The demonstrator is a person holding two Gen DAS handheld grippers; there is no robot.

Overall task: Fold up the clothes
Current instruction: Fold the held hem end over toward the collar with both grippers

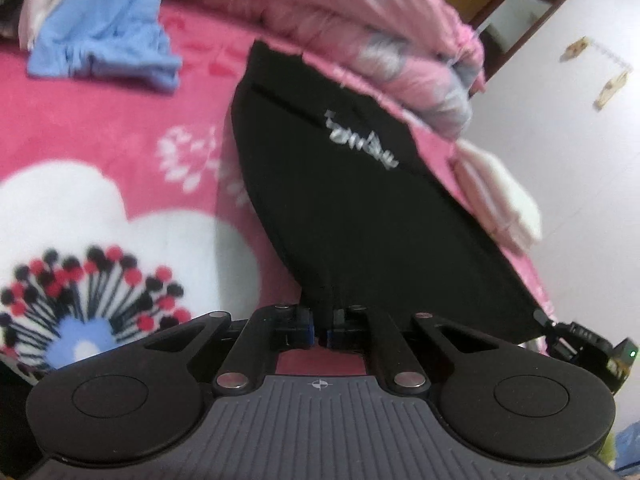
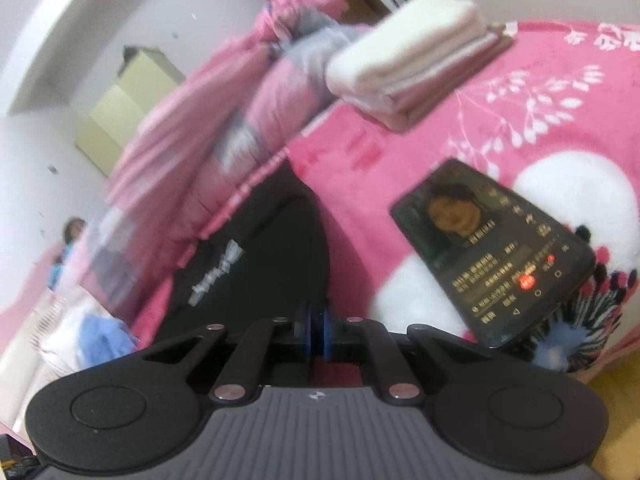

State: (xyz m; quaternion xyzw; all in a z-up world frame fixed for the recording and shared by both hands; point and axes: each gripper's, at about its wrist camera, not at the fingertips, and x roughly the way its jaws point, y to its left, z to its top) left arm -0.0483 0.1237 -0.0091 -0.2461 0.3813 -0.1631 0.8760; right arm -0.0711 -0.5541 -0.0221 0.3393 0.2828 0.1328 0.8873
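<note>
We hold the black garment (image 1: 360, 208) by its near edge, stretched over the pink floral blanket (image 1: 120, 140) on the bed. Our left gripper (image 1: 320, 332) is clamped on that edge, and our right gripper (image 2: 318, 332) pinches the same cloth. A blue garment (image 1: 104, 36) lies toward the far left corner, folded towels (image 2: 408, 56) near the bunched quilt (image 2: 248, 92), and 1 phone (image 2: 492, 256) beside our right gripper.

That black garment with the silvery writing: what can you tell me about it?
The black cloth garment with silvery lettering looks soft and thin. It lies stretched over the pink flowered blanket, its near edge raised and pinched at two corners: the left gripper and the right gripper are each shut on it.
</note>
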